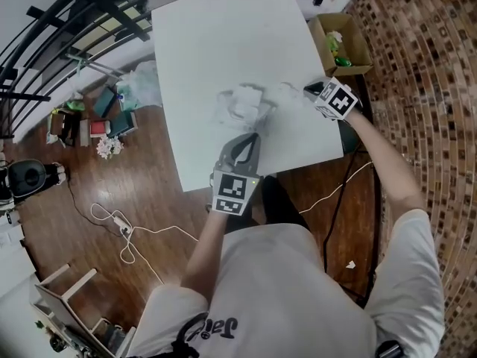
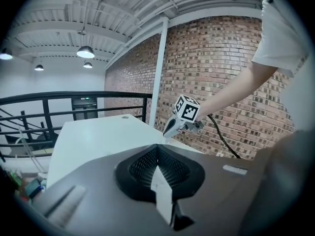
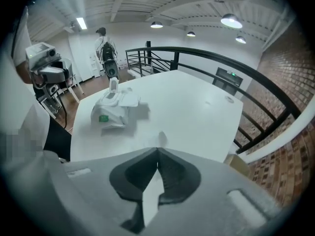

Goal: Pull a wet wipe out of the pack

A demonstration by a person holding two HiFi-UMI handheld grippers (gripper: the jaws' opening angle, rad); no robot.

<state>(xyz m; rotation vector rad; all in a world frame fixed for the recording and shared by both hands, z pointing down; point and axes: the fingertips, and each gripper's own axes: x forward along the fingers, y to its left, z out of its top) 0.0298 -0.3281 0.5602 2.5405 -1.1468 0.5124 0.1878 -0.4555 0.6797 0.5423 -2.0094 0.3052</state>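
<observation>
the wet wipe pack (image 1: 242, 104) lies crumpled near the middle of the white table (image 1: 216, 36); the left gripper (image 1: 249, 137) is over the table's near edge, pointing at the pack; the right gripper (image 1: 307, 90) is at the table's right edge, tips toward the pack; a cardboard box (image 1: 350, 47) stands just off the table's far right corner; a white cable (image 1: 127, 233) trails left of the table.

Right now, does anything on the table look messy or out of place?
Only slightly. The pack lies crumpled on the table, a wipe stands up from its top, and what looks like a loose sheet lies flat against it. Nothing looks spilled or damaged.
</observation>
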